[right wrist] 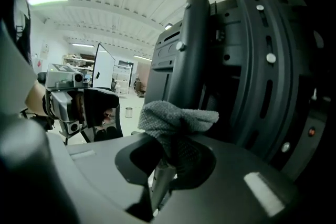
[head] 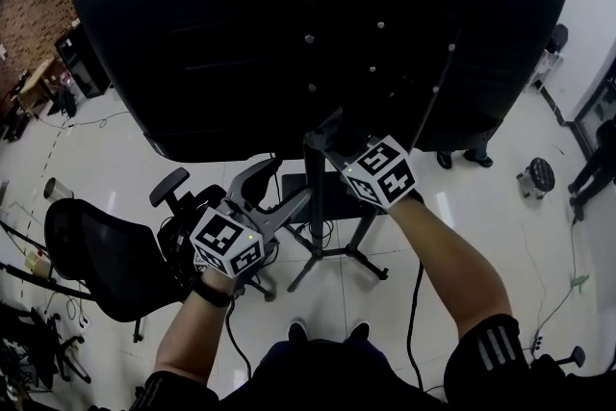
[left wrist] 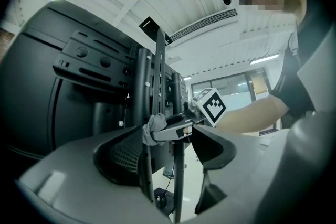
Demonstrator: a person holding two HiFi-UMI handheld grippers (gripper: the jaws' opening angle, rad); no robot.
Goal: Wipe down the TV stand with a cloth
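A big black TV (head: pixel 289 14) shows its back, mounted on a black stand (head: pixel 316 202) with a pole and splayed legs. My right gripper (head: pixel 325 134) is shut on a grey cloth (right wrist: pixel 176 115) and holds it against the stand's upright column (right wrist: pixel 191 55) just under the TV. In the left gripper view, the cloth (left wrist: pixel 151 129) touches the mounting rail (left wrist: pixel 157 81) in the right gripper (left wrist: pixel 176 129). My left gripper (head: pixel 277 190) is open and empty, to the left of the pole and lower. Its jaws (left wrist: pixel 168 152) stand wide on either side of a thin upright bar.
A black office chair (head: pixel 96 255) stands at the left, close to my left arm. Cables run over the glossy white floor (head: pixel 481 207) round the stand's legs (head: pixel 351 257). A small black stool (head: pixel 536 176) stands at the right. Another person's feet (head: pixel 462 157) show behind the TV.
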